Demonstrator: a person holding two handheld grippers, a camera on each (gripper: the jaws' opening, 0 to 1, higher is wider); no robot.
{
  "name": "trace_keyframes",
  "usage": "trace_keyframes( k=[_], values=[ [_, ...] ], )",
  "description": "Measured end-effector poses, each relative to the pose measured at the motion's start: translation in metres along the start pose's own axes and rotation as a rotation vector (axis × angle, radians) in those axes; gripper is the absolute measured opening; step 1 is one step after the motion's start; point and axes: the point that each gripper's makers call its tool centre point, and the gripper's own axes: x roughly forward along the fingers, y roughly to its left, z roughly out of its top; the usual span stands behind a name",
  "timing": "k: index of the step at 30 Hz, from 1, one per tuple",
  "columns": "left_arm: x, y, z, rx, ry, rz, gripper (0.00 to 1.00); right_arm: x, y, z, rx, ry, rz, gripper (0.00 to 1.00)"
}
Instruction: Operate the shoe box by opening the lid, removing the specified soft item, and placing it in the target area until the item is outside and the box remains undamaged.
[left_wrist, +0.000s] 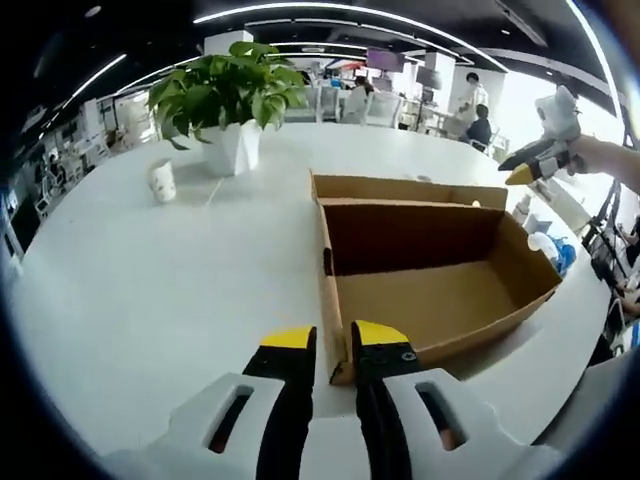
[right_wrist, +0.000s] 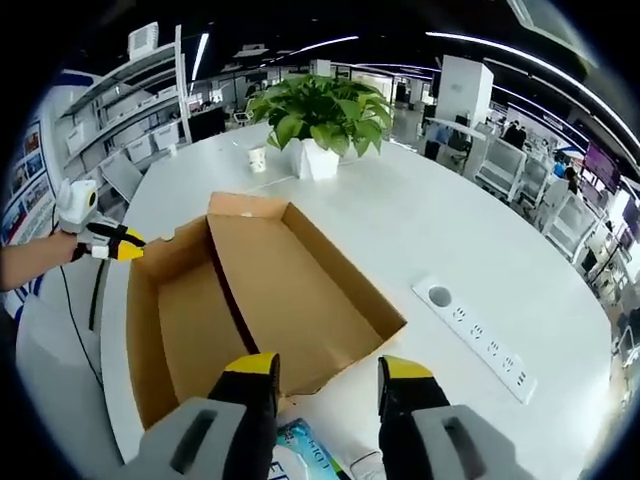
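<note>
The brown cardboard shoe box (left_wrist: 430, 290) (right_wrist: 300, 290) lies open on the white table, its inside bare and its lid flap (left_wrist: 410, 188) folded back. My left gripper (left_wrist: 335, 338) has its yellow-tipped jaws close together with the box's near corner wall between them; from the right gripper view it (right_wrist: 128, 246) touches that corner. My right gripper (right_wrist: 330, 368) hovers open over the box's other end, and it (left_wrist: 528, 160) shows raised at the upper right. A blue-and-white soft packet (right_wrist: 305, 442) lies on the table below the right jaws.
A potted green plant (left_wrist: 228, 100) (right_wrist: 325, 120) and a paper cup (left_wrist: 162, 180) (right_wrist: 258, 158) stand beyond the box. A white power strip (right_wrist: 480, 335) lies to the right. A dark cable (right_wrist: 95, 290) hangs by the table edge. Office chairs and people are far behind.
</note>
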Motion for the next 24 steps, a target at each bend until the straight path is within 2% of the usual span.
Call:
trace_keyframes(
  k=[4,11,15,20,24],
  values=[
    [0.001,-0.003,-0.001,-0.027,0.009,0.000,0.05,0.003,0.003,-0.001,0.016,-0.003,0.009,0.35],
    [0.000,-0.002,-0.003,-0.084,0.010,0.038,0.03,0.008,0.002,-0.002,0.044,-0.001,0.002,0.33],
    [0.001,-0.003,-0.002,-0.066,0.014,0.055,0.03,0.014,-0.002,-0.001,0.052,-0.002,-0.002,0.32],
    [0.001,-0.001,-0.003,-0.091,0.011,0.070,0.02,0.022,-0.008,-0.001,0.080,0.002,-0.018,0.30],
    [0.002,-0.002,-0.003,-0.069,0.013,0.092,0.02,0.031,-0.018,-0.001,0.101,0.008,-0.036,0.29]
  ],
)
